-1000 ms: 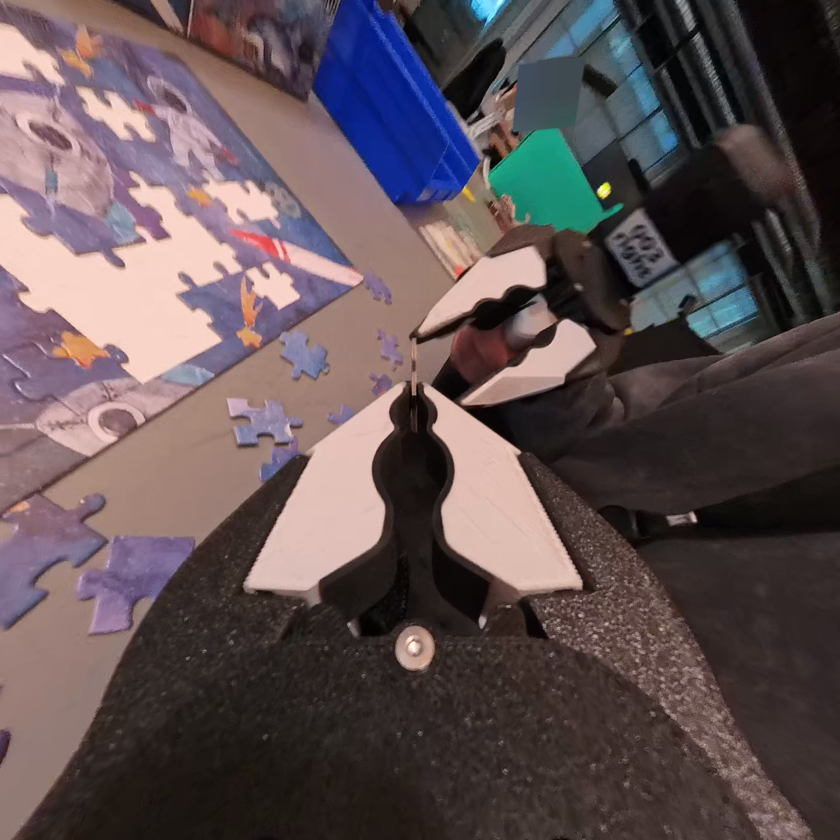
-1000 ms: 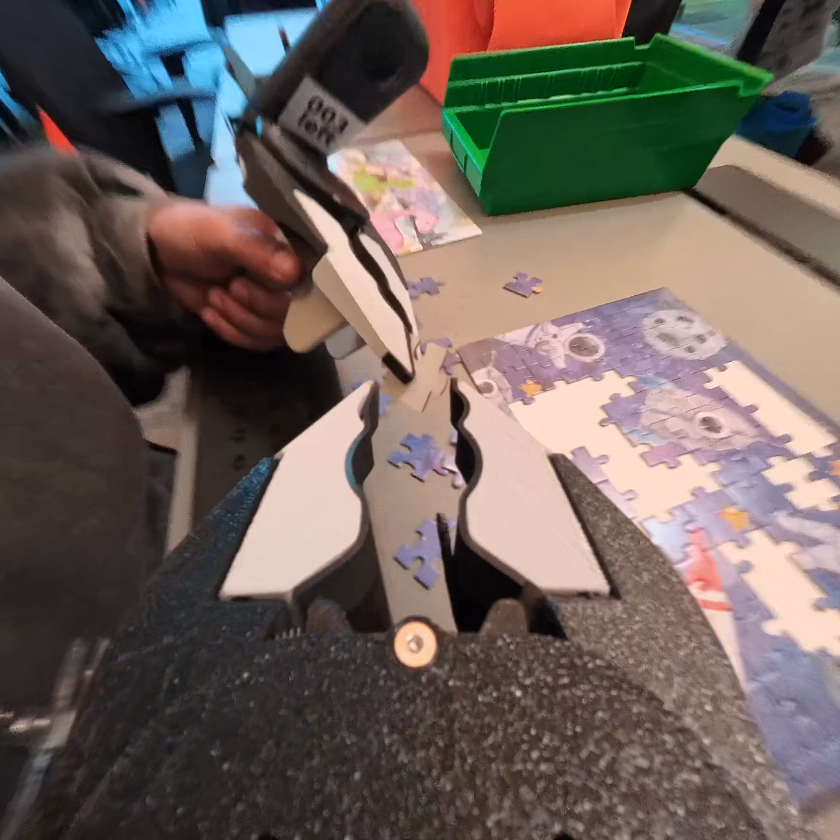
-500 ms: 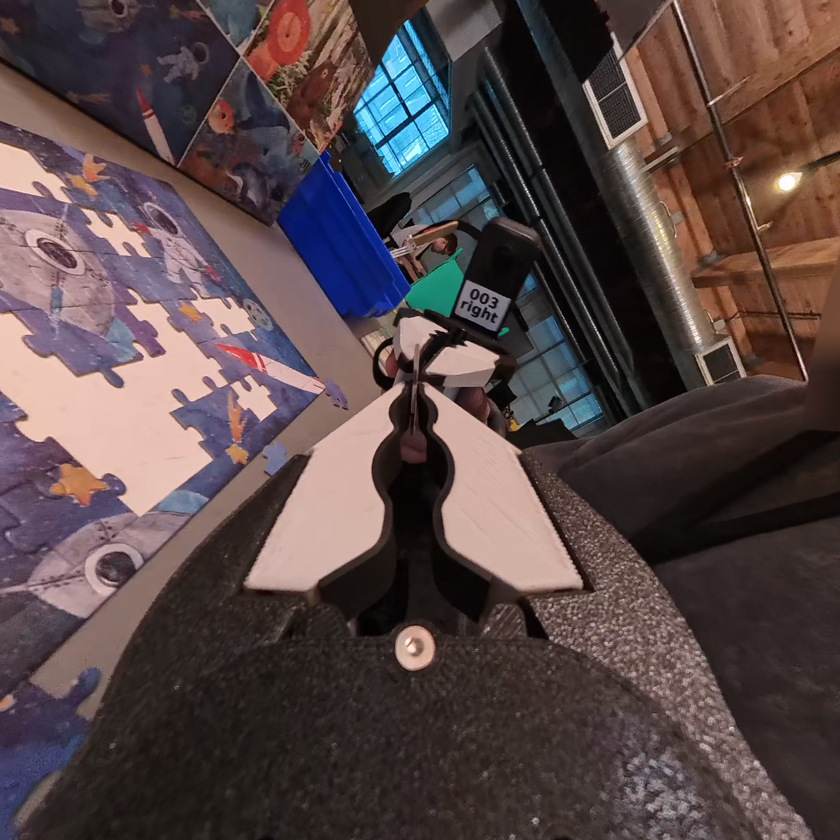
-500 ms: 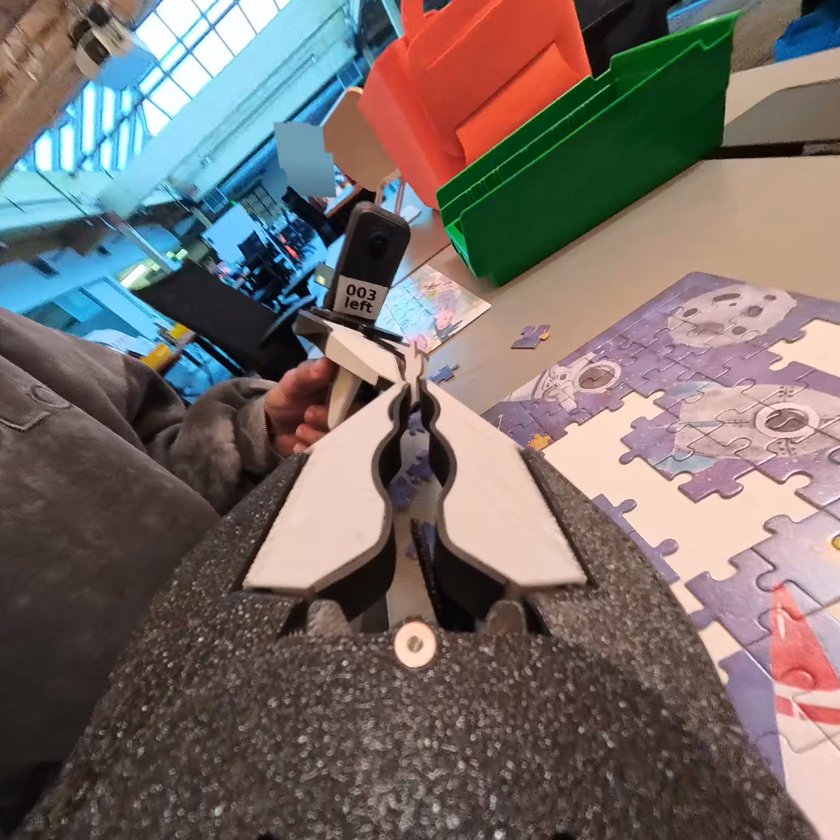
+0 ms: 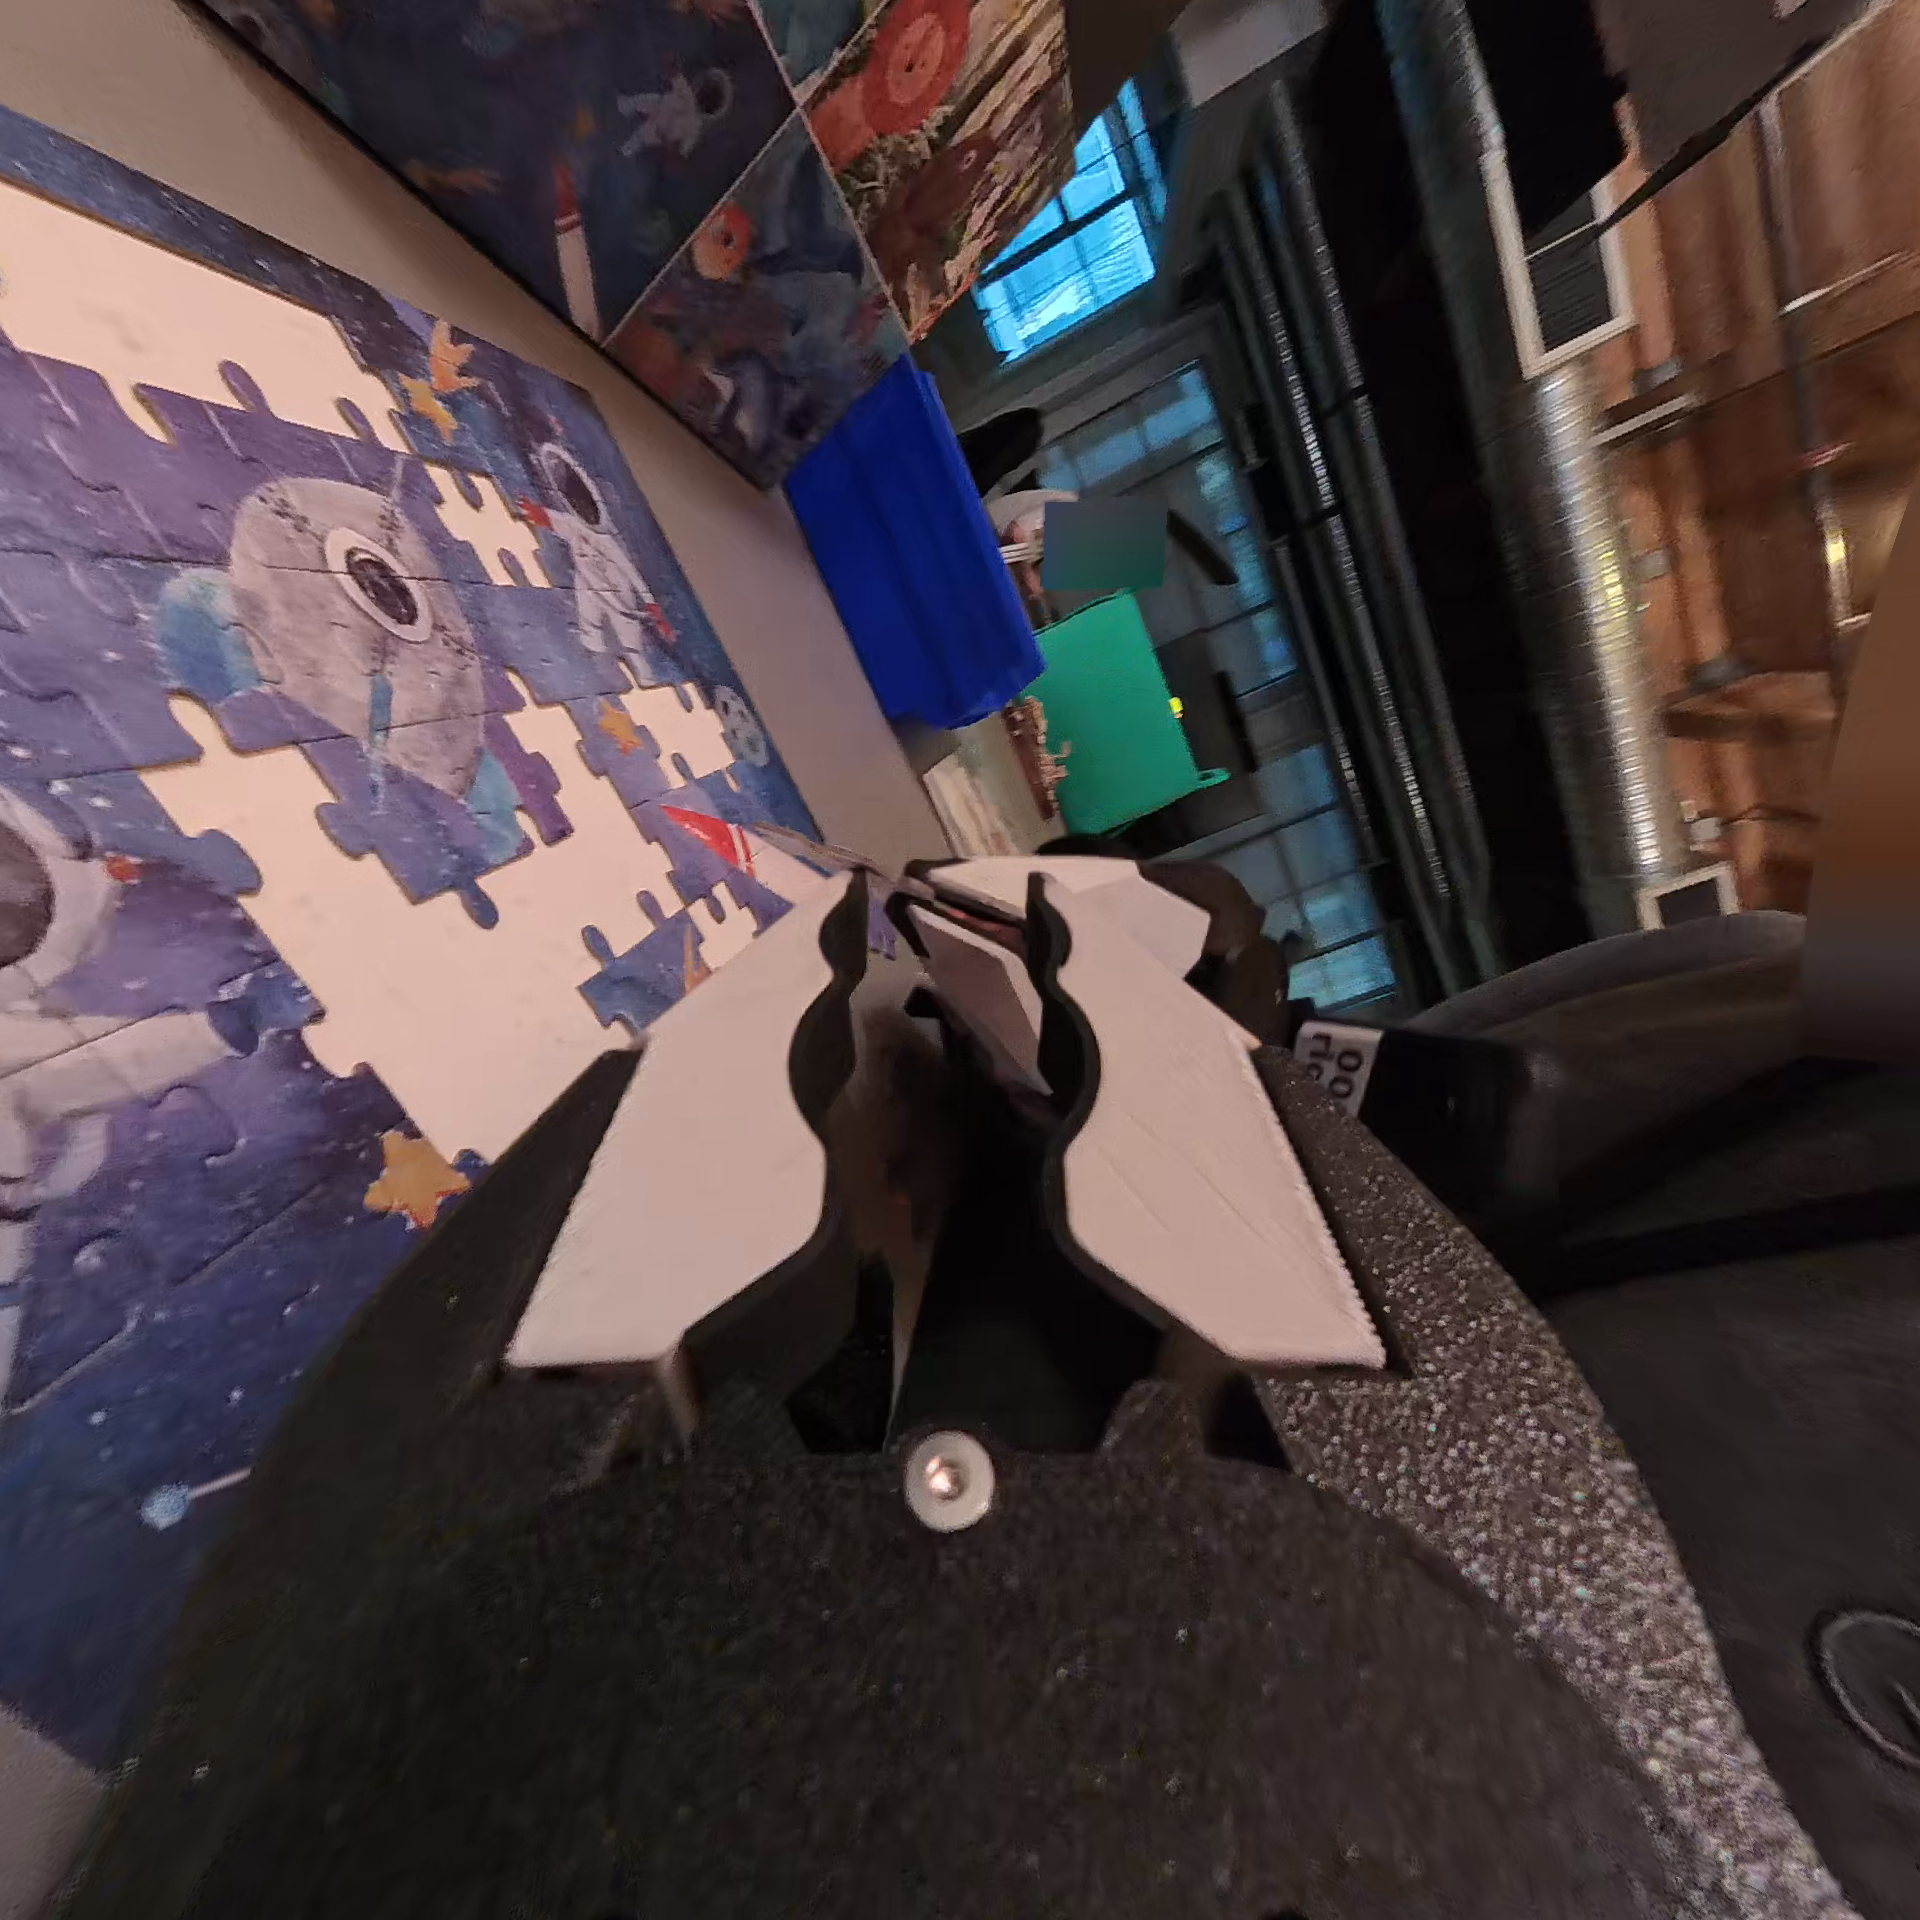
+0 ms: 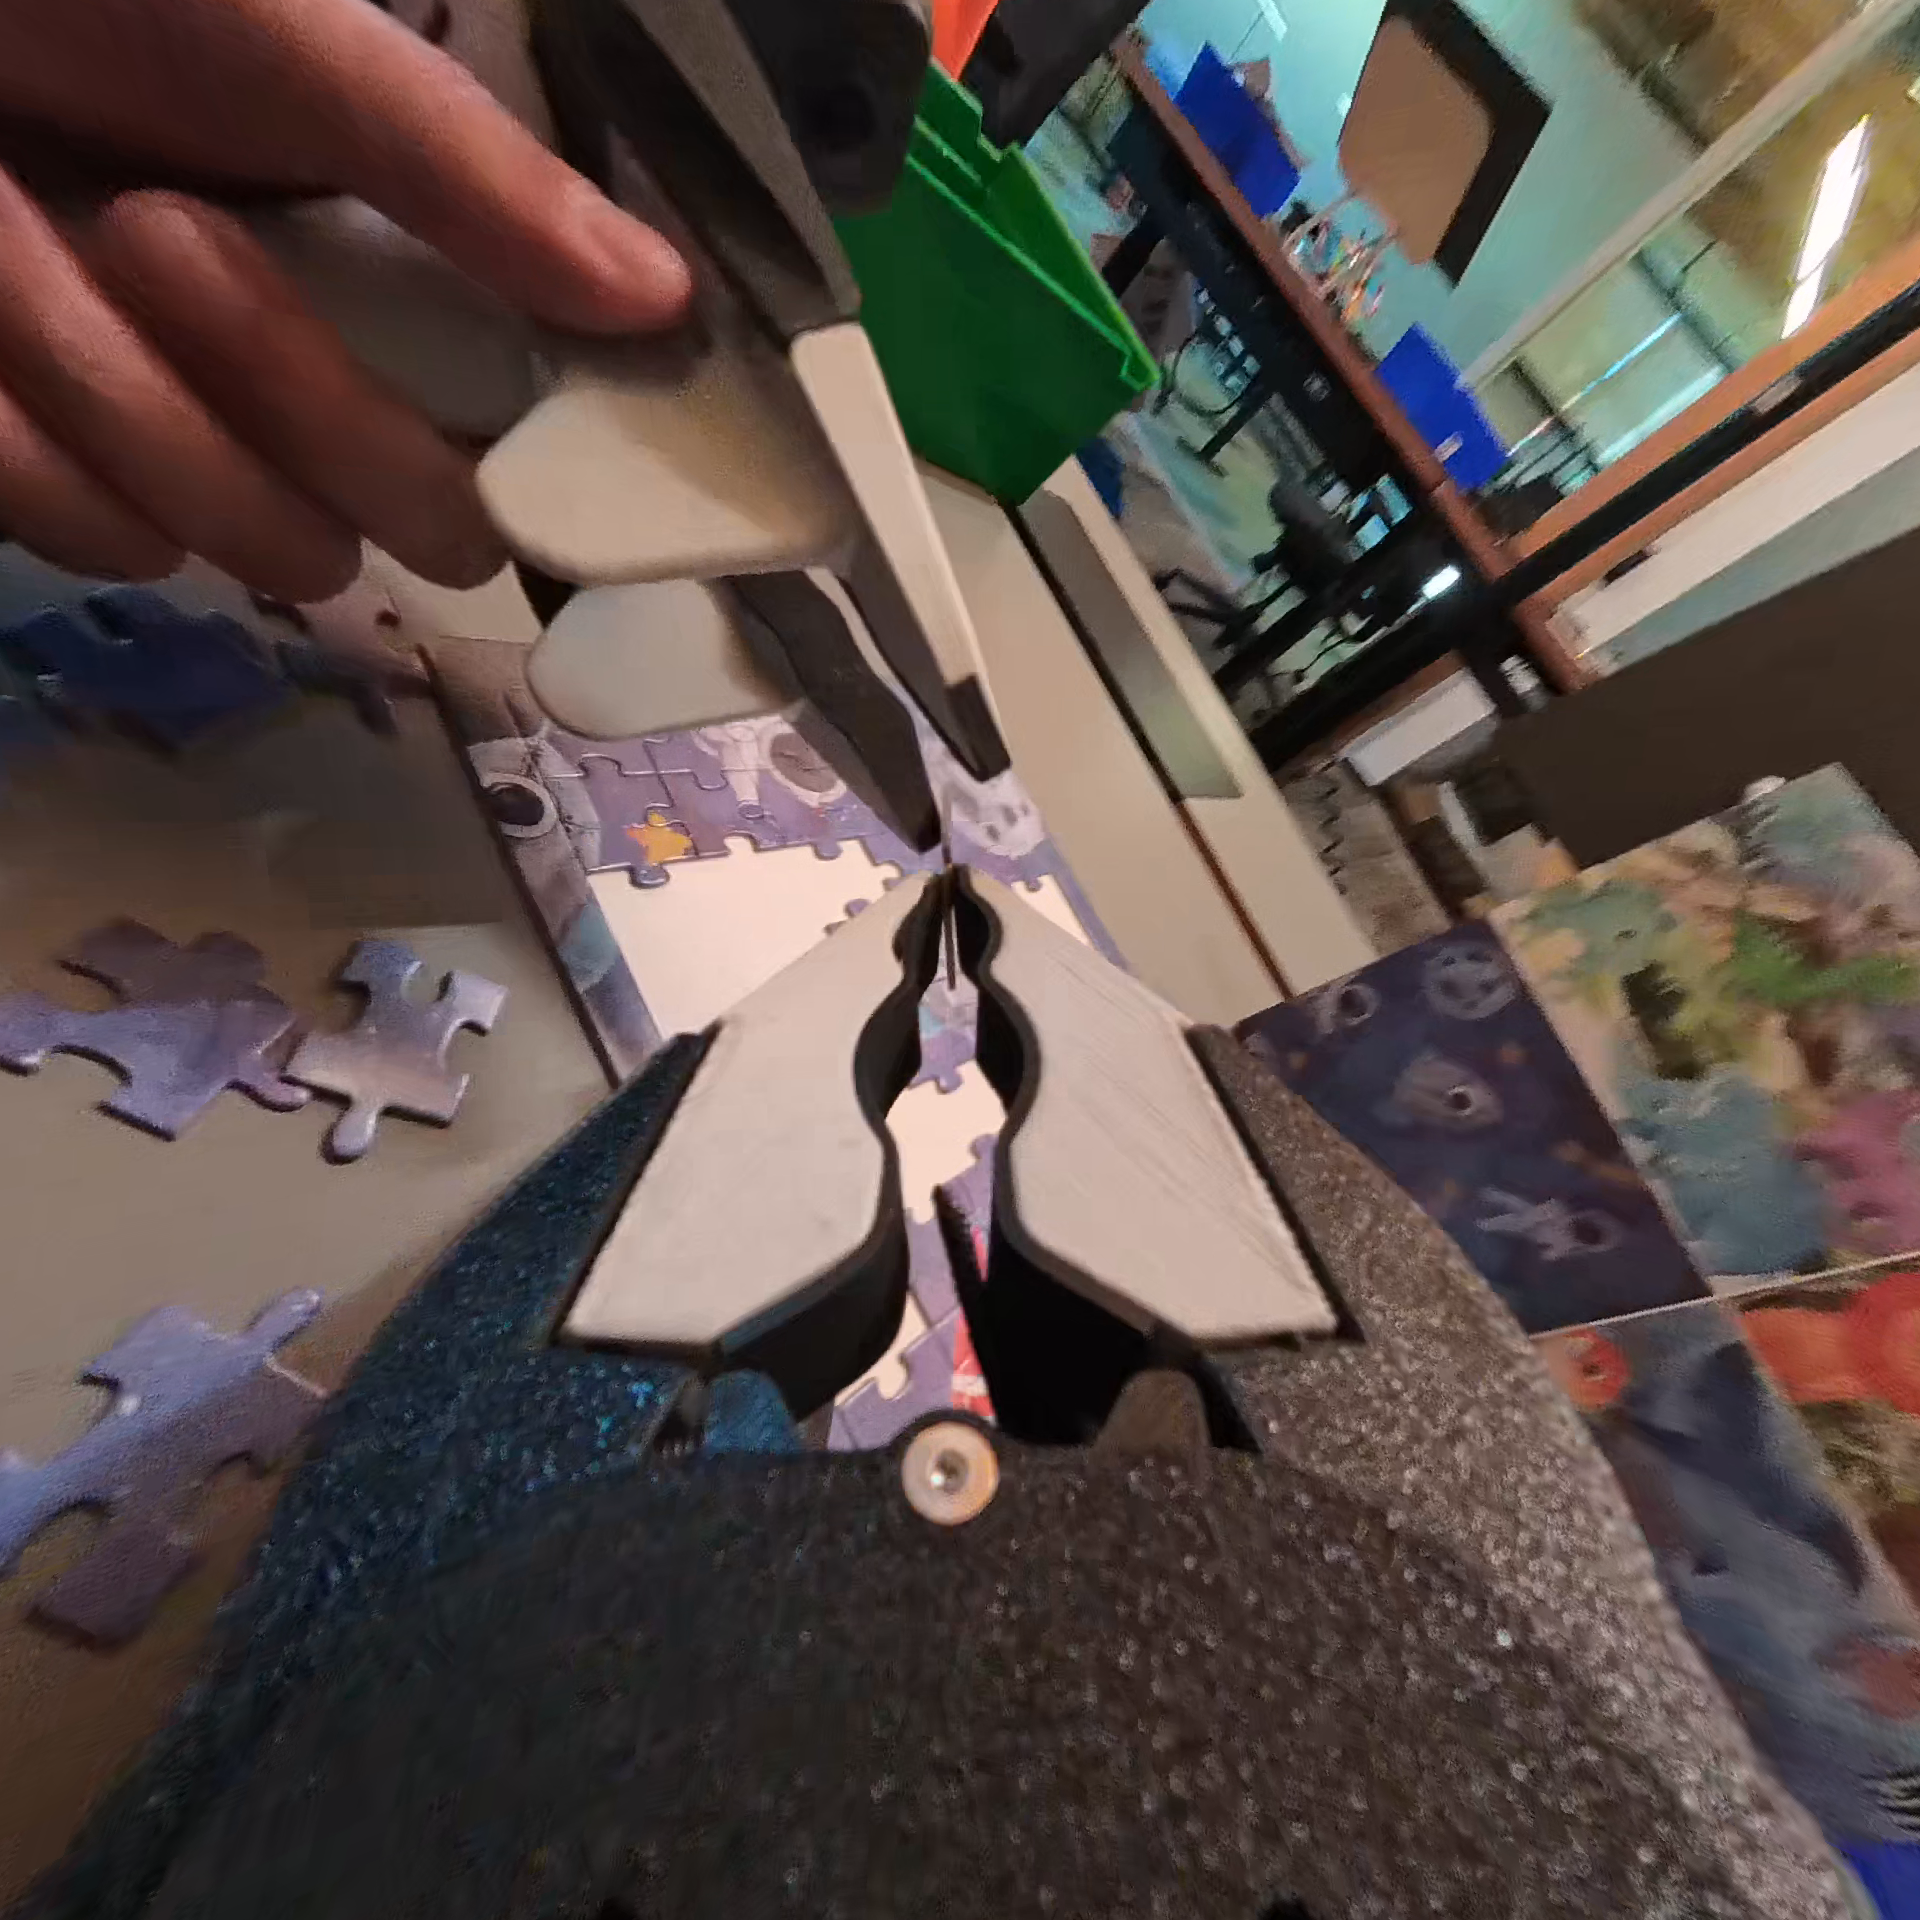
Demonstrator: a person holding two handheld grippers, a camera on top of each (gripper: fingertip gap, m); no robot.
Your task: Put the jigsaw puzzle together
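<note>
Gripping thin edge-on puzzle piece (image 6: 950, 940), right tongs (image 6: 948, 883).

The room is a tall, industrial hall with a reddish wood-panelled wall (image 5: 1766, 312) and a silver ventilation duct (image 5: 1590, 644) running alongside dark steel framing. Daylight comes blue through gridded windows (image 5: 1081, 260), and a white vent grille (image 5: 1569, 281) is set into the wood. Beyond the beige table (image 6: 1101, 665) stand a green bin (image 6: 987, 343), a blue bin (image 5: 914, 582), dark office chairs (image 6: 1309, 530) and wood-edged desks (image 6: 1704, 416), all blurred.
</note>
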